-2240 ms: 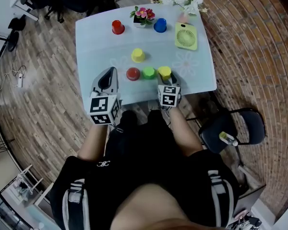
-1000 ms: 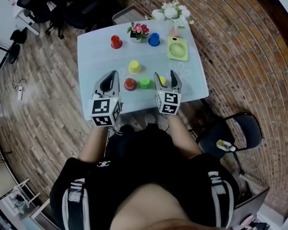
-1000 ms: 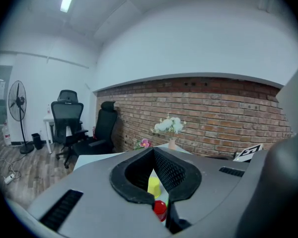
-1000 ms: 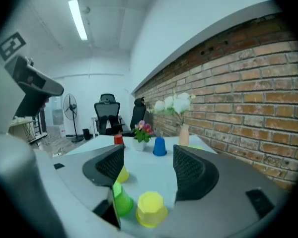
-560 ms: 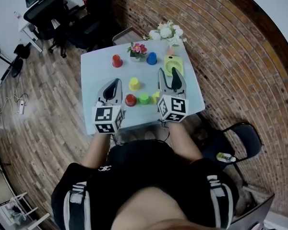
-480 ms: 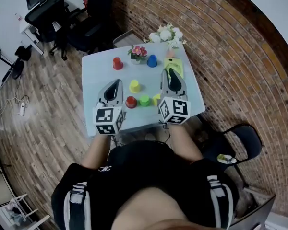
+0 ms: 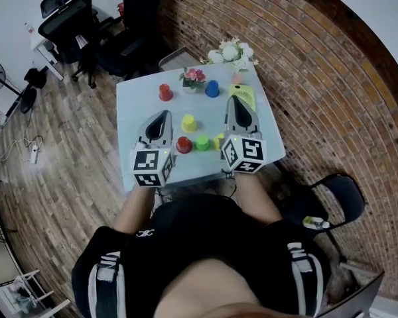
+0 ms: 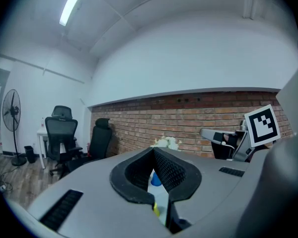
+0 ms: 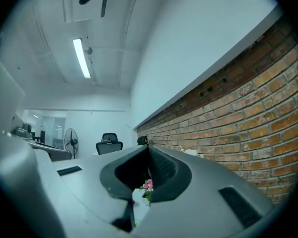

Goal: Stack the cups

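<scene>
Yellow cup (image 7: 189, 122) untouched | left tool (image 7: 164, 114) closed, empty | right tool (image 7: 233, 101) just closed, empty | reopen before lowering squarely

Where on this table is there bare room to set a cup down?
Bare: the left side of the table, between its edge and the far red cup, and the strip between that cup and the lone yellow cup. Crowded: front row: front red cup, green cup, front yellow cup.
</scene>
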